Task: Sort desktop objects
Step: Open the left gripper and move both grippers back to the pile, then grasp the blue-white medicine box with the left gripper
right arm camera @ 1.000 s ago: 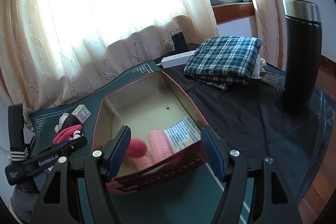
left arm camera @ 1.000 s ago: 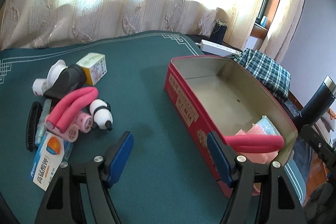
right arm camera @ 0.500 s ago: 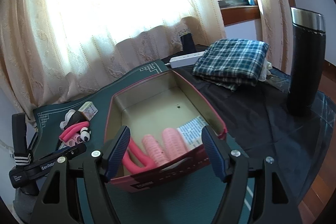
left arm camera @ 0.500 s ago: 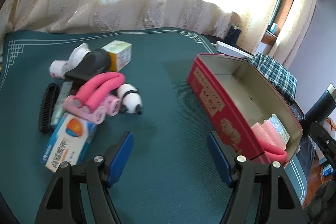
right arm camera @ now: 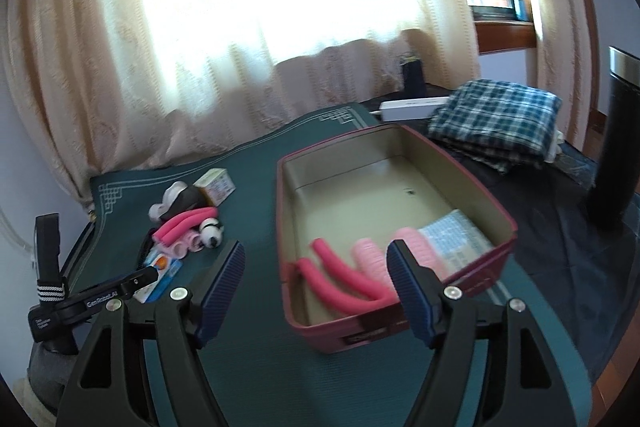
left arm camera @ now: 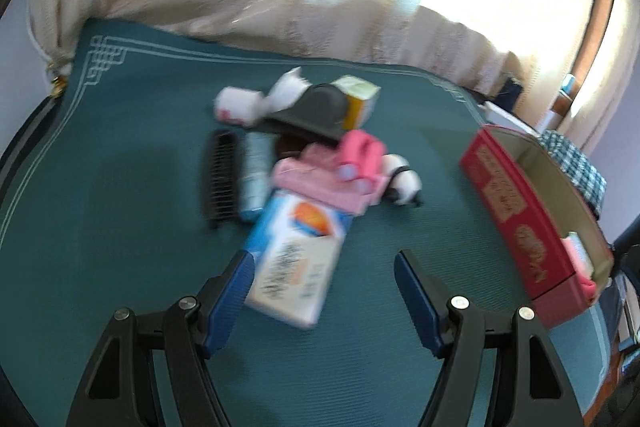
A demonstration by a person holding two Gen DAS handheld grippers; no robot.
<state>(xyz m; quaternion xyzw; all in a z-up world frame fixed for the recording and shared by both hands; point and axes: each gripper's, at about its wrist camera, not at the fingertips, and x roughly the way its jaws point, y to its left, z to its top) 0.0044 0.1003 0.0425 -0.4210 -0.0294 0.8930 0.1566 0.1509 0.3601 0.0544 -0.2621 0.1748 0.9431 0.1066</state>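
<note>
A red tin box [right arm camera: 404, 323] lies open on the green mat, holding a bent pink foam roller [right arm camera: 344, 281], pink hair curlers [right arm camera: 370, 259] and a printed packet [right arm camera: 456, 239]. It also shows in the left wrist view [left arm camera: 520, 223]. A pile on the mat holds a blue-white carton [left arm camera: 298, 263], pink rollers [left arm camera: 360, 157], a panda toy [left arm camera: 404, 185], a black comb [left arm camera: 220, 179] and a yellow box [left arm camera: 358, 99]. My left gripper [left arm camera: 324, 291] is open and empty, just before the carton. My right gripper [right arm camera: 316, 287] is open and empty above the tin's near end.
A folded plaid cloth [right arm camera: 496, 115], a white power strip [right arm camera: 412, 107] and a tall black flask [right arm camera: 616, 139] stand on the dark table to the right of the mat. Curtains hang behind the table.
The left gripper has swung left from the tin toward the pile, now near the carton. The right gripper has drawn back and up from the tin. The pink roller lies in the tin.
</note>
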